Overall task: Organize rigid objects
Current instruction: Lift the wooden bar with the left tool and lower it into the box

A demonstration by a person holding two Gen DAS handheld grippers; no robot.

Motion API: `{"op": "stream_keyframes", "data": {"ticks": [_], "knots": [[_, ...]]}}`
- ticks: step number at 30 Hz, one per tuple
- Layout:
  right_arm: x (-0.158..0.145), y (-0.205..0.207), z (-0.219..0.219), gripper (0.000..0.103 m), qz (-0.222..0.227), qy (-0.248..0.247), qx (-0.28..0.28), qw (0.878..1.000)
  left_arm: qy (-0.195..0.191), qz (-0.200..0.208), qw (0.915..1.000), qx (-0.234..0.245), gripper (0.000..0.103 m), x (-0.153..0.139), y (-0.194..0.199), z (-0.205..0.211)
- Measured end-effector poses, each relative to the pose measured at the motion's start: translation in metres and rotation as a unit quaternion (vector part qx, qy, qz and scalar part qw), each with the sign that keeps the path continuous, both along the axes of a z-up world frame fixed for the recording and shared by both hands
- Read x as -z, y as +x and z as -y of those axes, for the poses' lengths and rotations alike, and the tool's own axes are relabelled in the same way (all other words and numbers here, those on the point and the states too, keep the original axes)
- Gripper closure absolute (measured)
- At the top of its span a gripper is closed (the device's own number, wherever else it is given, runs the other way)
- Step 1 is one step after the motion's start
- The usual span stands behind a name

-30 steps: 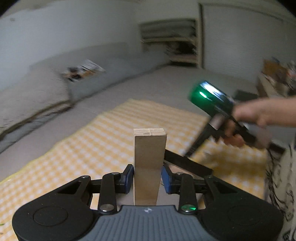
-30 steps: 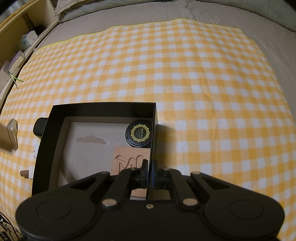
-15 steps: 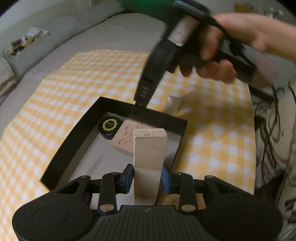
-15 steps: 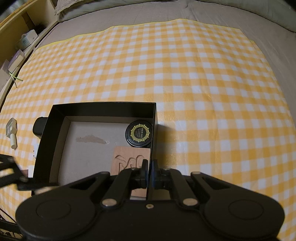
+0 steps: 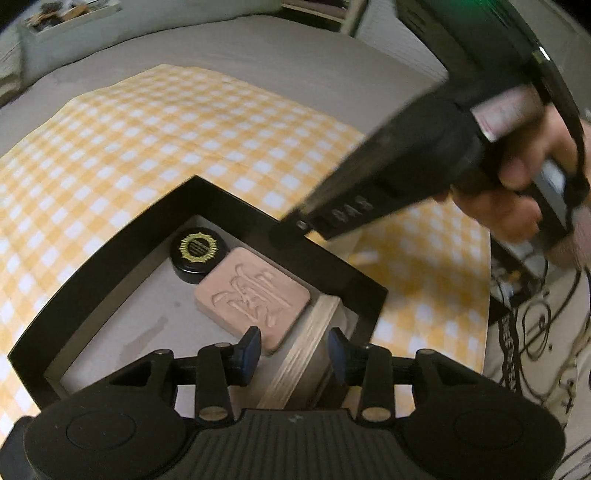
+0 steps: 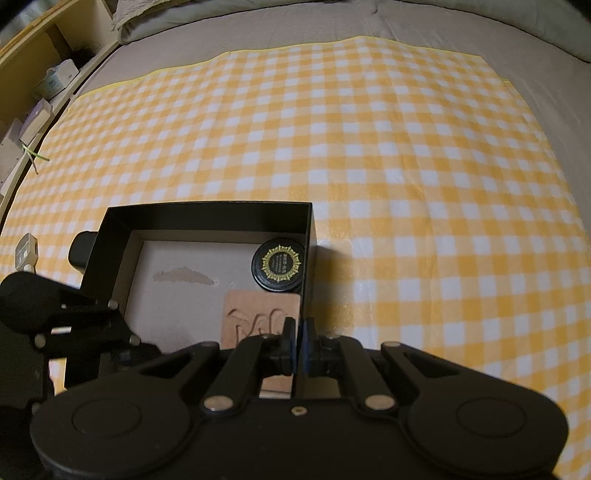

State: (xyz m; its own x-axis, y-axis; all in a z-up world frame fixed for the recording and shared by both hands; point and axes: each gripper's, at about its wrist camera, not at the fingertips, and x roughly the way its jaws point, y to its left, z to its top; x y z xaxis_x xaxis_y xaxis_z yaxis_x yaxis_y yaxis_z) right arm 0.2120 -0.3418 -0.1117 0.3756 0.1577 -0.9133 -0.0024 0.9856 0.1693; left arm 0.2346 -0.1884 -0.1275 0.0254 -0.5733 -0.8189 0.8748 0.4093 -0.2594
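Note:
A black box (image 5: 110,266) stands on a yellow checked cloth (image 5: 155,122); it also shows in the right wrist view (image 6: 207,208). In it lie a round black tin (image 5: 197,249) (image 6: 279,264) and a carved wooden tile (image 5: 253,295) (image 6: 258,317). A pale wooden block (image 5: 308,347) lies in the box beside the tile, between the parted fingers of my left gripper (image 5: 293,349), which is open. My right gripper (image 6: 298,341) is shut on the box's wall (image 6: 309,266); it also shows in the left wrist view (image 5: 291,230).
Outside the box's left side lie a dark object (image 6: 82,249) and a small white piece (image 6: 26,251). Grey bedding (image 6: 332,26) surrounds the cloth. Wooden shelves (image 6: 37,74) stand at the far left.
My left gripper has come down over the box, opened and let go of the wooden block, which now lies in the box. My right gripper has stayed clamped on the box wall.

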Motion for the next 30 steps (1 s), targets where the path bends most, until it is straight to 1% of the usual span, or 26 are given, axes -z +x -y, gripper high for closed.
{"op": "stream_keyframes", "data": {"ticks": [1, 3, 5, 8, 11, 12, 18, 21, 23, 25, 26, 27, 30], "knots": [[0.000, 0.000, 0.001, 0.099, 0.000, 0.001, 0.000, 1.000, 0.001, 0.003, 1.0000, -0.008, 0.062, 0.001, 0.003, 0.000], [0.000, 0.000, 0.000, 0.099, 0.000, 0.002, -0.001, 1.000, 0.016, 0.011, 0.9996, -0.023, 0.062, 0.002, 0.006, -0.001], [0.000, 0.000, 0.001, 0.099, -0.001, 0.000, -0.001, 1.000, 0.036, 0.006, 0.9988, -0.033, 0.062, 0.007, 0.009, -0.002], [0.000, 0.000, 0.001, 0.099, 0.000, -0.001, -0.002, 1.000, 0.064, 0.006, 0.9973, -0.036, 0.063, 0.014, 0.008, -0.001], [0.000, 0.000, 0.000, 0.099, 0.000, -0.001, -0.002, 1.000, 0.078, -0.009, 0.9964, -0.031, 0.063, 0.022, 0.004, 0.001], [0.000, 0.001, 0.001, 0.099, 0.000, -0.001, -0.002, 1.000, 0.080, -0.015, 0.9963, -0.029, 0.064, 0.024, 0.002, 0.002], [0.000, 0.000, 0.000, 0.099, -0.001, -0.002, -0.002, 1.000, 0.066, -0.052, 0.9945, -0.063, 0.064, 0.025, 0.006, -0.003], [0.000, 0.000, 0.000, 0.099, -0.001, -0.004, -0.004, 1.000, 0.059, -0.063, 0.9926, -0.085, 0.062, 0.024, 0.008, -0.007], [0.000, 0.000, 0.000, 0.099, -0.002, -0.004, -0.004, 1.000, 0.055, -0.062, 0.9916, -0.099, 0.055, 0.020, 0.007, -0.010], [0.000, 0.000, 0.000, 0.099, -0.002, -0.004, -0.004, 1.000, 0.049, -0.063, 0.9907, -0.110, 0.041, 0.014, 0.005, -0.014], [0.000, 0.000, -0.001, 0.099, -0.002, -0.004, -0.003, 1.000, 0.046, -0.062, 0.9903, -0.116, 0.037, 0.010, 0.004, -0.015], [0.000, 0.000, -0.001, 0.099, -0.002, -0.004, -0.003, 1.000, 0.042, -0.061, 0.9899, -0.121, 0.030, 0.007, 0.003, -0.017], [0.000, 0.000, -0.002, 0.099, -0.001, -0.007, -0.005, 1.000, 0.029, -0.052, 0.9891, -0.135, 0.016, -0.007, -0.002, -0.024]]}}
